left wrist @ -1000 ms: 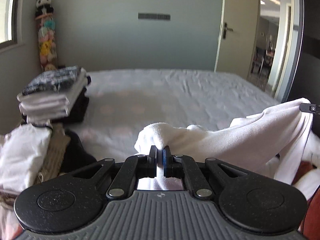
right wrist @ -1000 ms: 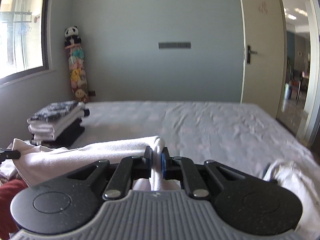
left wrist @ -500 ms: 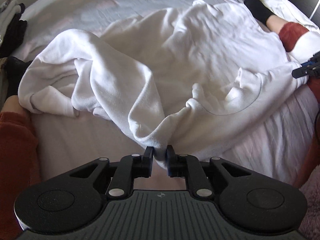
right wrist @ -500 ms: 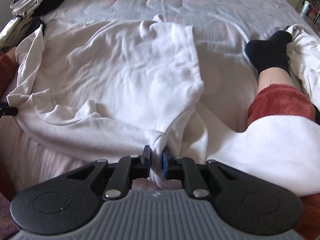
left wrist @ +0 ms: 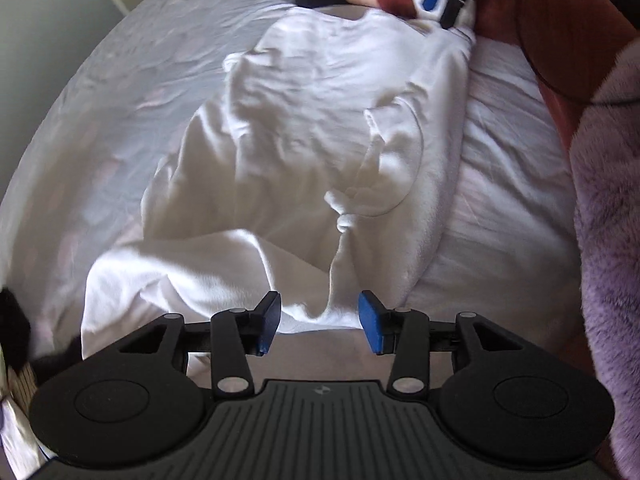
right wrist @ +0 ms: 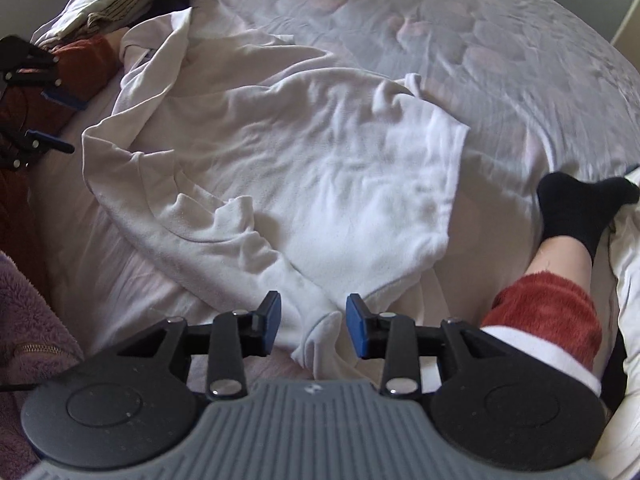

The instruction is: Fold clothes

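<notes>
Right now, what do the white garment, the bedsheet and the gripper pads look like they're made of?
White garment: soft knit, probably cotton jersey or light fleece; matte, limp rounded folds, slightly fuzzy surface.
Bedsheet: thin woven fabric, likely cotton; matte, fine sharp wrinkles, faint pale pattern.
Pads on the right hand-held gripper: blue, smooth, possibly rubber or plastic; cannot tell. Its jaws are opening, a fold of the garment between them.

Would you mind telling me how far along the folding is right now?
Done: the white top lies spread on the bed, and a pile of other clothes sits at the far corner. In hand: both claws, left and right, are opening, the fabric's edge loose between the pads. Left: no fold made yet.
</notes>
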